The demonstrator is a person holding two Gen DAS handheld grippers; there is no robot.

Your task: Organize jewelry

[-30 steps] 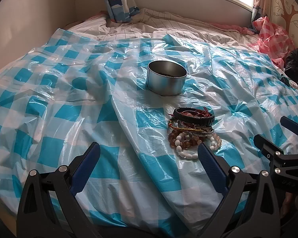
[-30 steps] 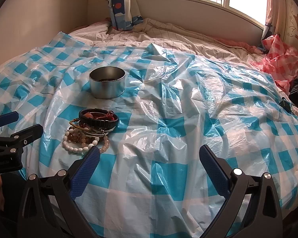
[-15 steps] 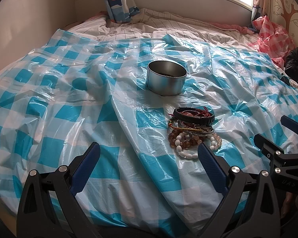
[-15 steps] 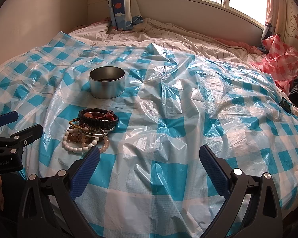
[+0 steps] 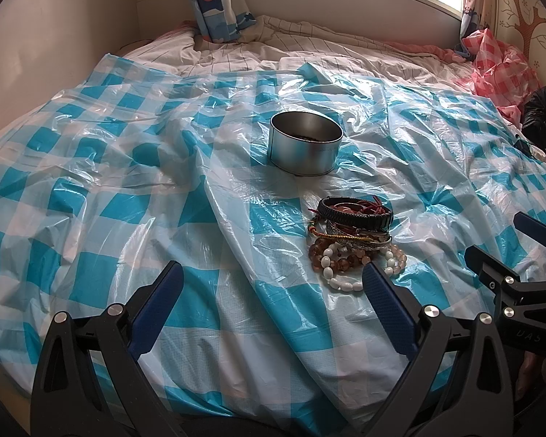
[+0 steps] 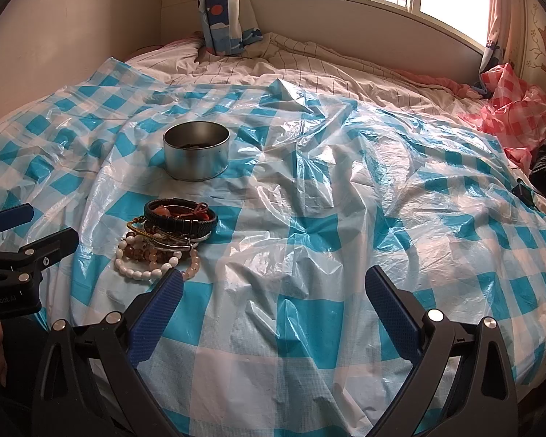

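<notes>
A pile of bracelets (image 5: 353, 240) lies on the blue-checked plastic sheet (image 5: 127, 189): a black braided band on top, bead strings below. It also shows in the right wrist view (image 6: 167, 240). A round metal tin (image 5: 305, 147) stands open behind the pile, also in the right wrist view (image 6: 196, 151). My left gripper (image 5: 273, 291) is open and empty, low at the near edge, with its right finger just in front of the pile. My right gripper (image 6: 273, 291) is open and empty, to the right of the pile.
The sheet covers a bed with a striped quilt (image 6: 309, 62) behind. A pink checked bag (image 6: 513, 113) and a black bag (image 5: 544, 120) lie at the far right. A patterned curtain (image 6: 218, 11) hangs by the back wall. The right gripper's side shows in the left wrist view (image 5: 520, 276).
</notes>
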